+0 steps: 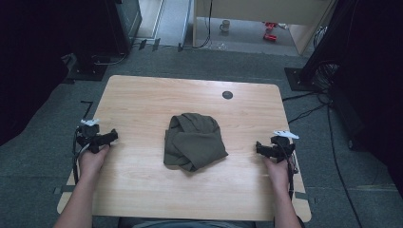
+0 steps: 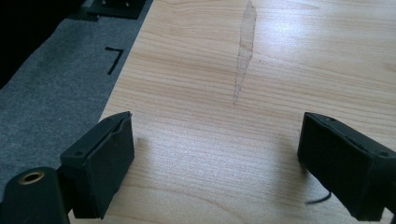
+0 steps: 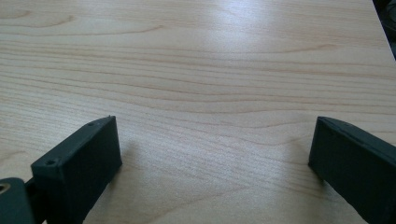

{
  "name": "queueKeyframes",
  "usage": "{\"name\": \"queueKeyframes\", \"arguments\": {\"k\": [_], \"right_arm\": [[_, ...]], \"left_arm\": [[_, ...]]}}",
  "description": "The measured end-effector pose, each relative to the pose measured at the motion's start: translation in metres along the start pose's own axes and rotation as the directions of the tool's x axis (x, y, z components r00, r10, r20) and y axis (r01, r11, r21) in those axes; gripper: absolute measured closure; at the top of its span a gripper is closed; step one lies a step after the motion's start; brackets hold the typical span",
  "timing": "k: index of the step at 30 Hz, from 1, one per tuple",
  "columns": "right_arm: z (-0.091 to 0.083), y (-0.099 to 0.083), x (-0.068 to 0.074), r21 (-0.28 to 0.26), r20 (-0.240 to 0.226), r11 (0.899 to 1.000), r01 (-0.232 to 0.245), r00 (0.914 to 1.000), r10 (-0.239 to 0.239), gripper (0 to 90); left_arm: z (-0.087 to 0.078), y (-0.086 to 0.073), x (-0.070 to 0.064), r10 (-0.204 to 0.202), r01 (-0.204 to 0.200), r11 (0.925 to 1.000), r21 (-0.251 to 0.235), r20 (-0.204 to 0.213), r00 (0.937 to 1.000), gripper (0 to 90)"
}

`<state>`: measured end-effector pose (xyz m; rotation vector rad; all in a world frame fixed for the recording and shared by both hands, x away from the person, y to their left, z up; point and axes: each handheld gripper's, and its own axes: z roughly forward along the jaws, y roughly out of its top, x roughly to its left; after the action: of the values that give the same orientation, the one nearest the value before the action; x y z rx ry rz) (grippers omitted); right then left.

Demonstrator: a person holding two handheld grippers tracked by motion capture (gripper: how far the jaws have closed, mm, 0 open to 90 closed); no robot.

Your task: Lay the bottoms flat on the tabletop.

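crumpled cloth waits between two idle grippers

grey carpet surrounds a light wooden table, with dark stands and cables at the room's edges. at the middle of the table lies an olive-green cloth, bunched into a loose heap with folds rolled over one another and one flap pointing toward the near right. nothing touches it.

the left gripper rests at the table's left edge, the right gripper near the right edge, both well apart from the cloth and aimed inward at it. in the left gripper view its fingers stand spread wide over bare wood; in the right gripper view the fingers are likewise spread, with nothing between them.

judging from this, the work sits at its starting step. the next move likely calls for bringing both grippers in to the heap and pinching separate edges or corners, so the cloth can be pulled open rather than dragged as a lump.
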<state>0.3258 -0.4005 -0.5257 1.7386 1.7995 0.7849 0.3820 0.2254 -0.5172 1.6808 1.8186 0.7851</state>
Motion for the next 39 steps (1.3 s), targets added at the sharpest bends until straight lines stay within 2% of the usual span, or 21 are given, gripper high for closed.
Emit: {"name": "queueKeyframes", "arguments": {"k": [8, 10, 12, 14, 17, 19, 21, 25, 26, 27, 28, 31, 32, 33, 36, 37, 38, 39], "right_arm": [[0.000, 0.000, 0.000, -0.001, -0.012, 1.000, 0.012, 0.9999, -0.012, 1.9], [0.000, 0.000, 0.001, 0.000, -0.012, 1.000, 0.013, 0.9998, -0.013, 1.9], [0.000, 0.000, 0.001, 0.000, -0.013, 1.000, 0.013, 0.9998, -0.013, 2.1], [-0.001, 0.000, 0.001, 0.000, -0.018, 1.000, 0.016, 0.9997, -0.016, 4.4], [-0.004, 0.002, 0.004, 0.000, -0.041, 0.999, 0.035, 0.9986, -0.035, 15.1], [-0.004, 0.003, 0.007, 0.002, -0.053, 0.999, 0.053, 0.9972, -0.053, 15.4], [-0.005, 0.004, 0.010, -0.004, -0.068, 0.998, 0.059, 0.9959, -0.059, 16.9], [-0.007, 0.006, 0.013, -0.014, -0.092, 0.998, 0.062, 0.9938, -0.063, 19.4], [-0.009, 0.007, 0.016, -0.029, -0.114, 0.997, 0.068, 0.9910, -0.071, 21.7], [-0.009, 0.007, 0.016, -0.029, -0.114, 0.997, 0.068, 0.9910, -0.071, 21.7], [-0.012, 0.008, 0.020, -0.044, -0.124, 0.996, 0.078, 0.9888, -0.083, 23.5], [-0.017, 0.010, 0.026, -0.079, -0.150, 0.993, 0.091, 0.9834, -0.102, 28.0], [-0.017, 0.010, 0.026, -0.079, -0.150, 0.993, 0.091, 0.9834, -0.102, 28.0], [-0.020, 0.012, 0.029, -0.099, -0.169, 0.991, 0.095, 0.9794, -0.111, 31.2], [-0.023, 0.012, 0.035, -0.114, -0.181, 0.987, 0.113, 0.9746, -0.133, 34.5], [-0.024, 0.012, 0.037, -0.111, -0.186, 0.987, 0.117, 0.9731, -0.137, 38.5], [-0.025, 0.012, 0.040, -0.101, -0.204, 0.988, 0.118, 0.9695, -0.136, 43.4], [-0.026, 0.012, 0.041, -0.100, -0.214, 0.988, 0.117, 0.9673, -0.136, 44.6]], "left_arm": [[0.000, 0.000, -0.001, 0.004, -0.004, 1.0000, 0.000, 0.002, 1.0000, 10.9], [-0.002, -0.001, 0.000, 0.022, -0.022, 0.9997, 0.003, 0.022, 0.9995, 10.9], [-0.003, -0.003, 0.000, 0.063, -0.063, 0.9980, 0.000, 0.064, 0.9959, 10.9], [-0.003, -0.003, 0.000, 0.085, -0.085, 0.9964, -0.006, 0.086, 0.9926, 11.3], [-0.004, -0.002, -0.001, 0.092, -0.091, 0.9958, -0.007, 0.107, 0.9901, 14.4], [-0.005, -0.002, -0.002, 0.089, -0.089, 0.9960, -0.003, 0.118, 0.9891, 16.0], [-0.008, 0.000, -0.004, 0.098, -0.098, 0.9951, -0.012, 0.154, 0.9832, 22.8], [-0.011, 0.002, -0.006, 0.125, -0.123, 0.9921, -0.022, 0.162, 0.9788, 24.6], [-0.014, 0.003, -0.008, 0.132, -0.129, 0.9912, -0.030, 0.182, 0.9743, 25.6], [-0.014, 0.003, -0.008, 0.132, -0.129, 0.9912, -0.030, 0.182, 0.9743, 26.2], [-0.016, 0.005, -0.010, 0.138, -0.134, 0.9904, -0.036, 0.223, 0.9649, 29.2], [-0.021, 0.007, -0.016, 0.156, -0.148, 0.9877, -0.049, 0.270, 0.9501, 32.9], [-0.021, 0.007, -0.016, 0.156, -0.148, 0.9877, -0.049, 0.270, 0.9501, 34.3], [-0.024, 0.008, -0.020, 0.160, -0.150, 0.9871, -0.055, 0.309, 0.9376, 36.3], [-0.028, 0.010, -0.027, 0.176, -0.163, 0.9844, -0.066, 0.353, 0.9191, 41.0], [-0.029, 0.010, -0.030, 0.182, -0.168, 0.9834, -0.068, 0.372, 0.9104, 43.1], [-0.030, 0.010, -0.032, 0.186, -0.173, 0.9826, -0.068, 0.382, 0.9055, 44.8], [-0.030, 0.010, -0.032, 0.186, -0.173, 0.9826, -0.068, 0.382, 0.9055, 45.5]]}}
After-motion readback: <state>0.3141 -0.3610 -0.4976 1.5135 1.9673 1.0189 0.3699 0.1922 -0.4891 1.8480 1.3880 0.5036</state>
